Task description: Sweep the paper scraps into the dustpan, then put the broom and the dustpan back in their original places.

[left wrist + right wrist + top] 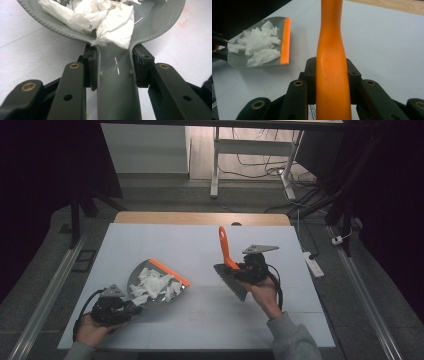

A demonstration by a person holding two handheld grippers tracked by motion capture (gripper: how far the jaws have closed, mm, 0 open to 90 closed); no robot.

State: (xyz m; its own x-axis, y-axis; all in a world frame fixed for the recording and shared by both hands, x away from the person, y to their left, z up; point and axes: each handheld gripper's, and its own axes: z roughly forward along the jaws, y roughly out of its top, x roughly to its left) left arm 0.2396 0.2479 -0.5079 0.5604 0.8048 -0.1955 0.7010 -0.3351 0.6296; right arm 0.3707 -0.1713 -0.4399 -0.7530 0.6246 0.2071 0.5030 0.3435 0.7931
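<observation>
Basically sweeping looks done: all the white paper scraps [152, 284] sit inside the grey dustpan [150, 292], none seen loose on the table [200, 320]. What's left, by my guess, is carrying the pan off to empty it and setting the brush down

Nearest, at about 7 o'clock in the high view, left hand [90, 330] with the left gripper [131, 307]. Left gripper view: jaws pinched on the dustpan's grey handle [116, 92], one pad [92, 67] on each flank, handle running straight up the middle between them to 12 o'clock. Scraps [110, 22] heaped right at the throat where the handle meets the pan, just ahead of the pads

At about 5 o'clock, right hand [267, 295] with the right gripper [240, 270]. Right gripper view: jaws clamped on the orange brush handle [332, 75], handle centred between them and rising out of frame at 12 o'clock. High view has the brush [227, 257] upright-ish, bristles [232, 282] low by the gripper, handle tip pointing to 12 o'clock

Dustpan lies at roughly 9 o'clock from the brush, well apart, orange lip [170, 271] facing it. Right gripper view puts the pan [257, 45] at 10 o'clock, lip [285, 41] toward the gripper

Farther back: bare wooden table edge [200, 217], then white desk legs [216, 165] and floor cables [260, 167] at 12 o'clock
</observation>
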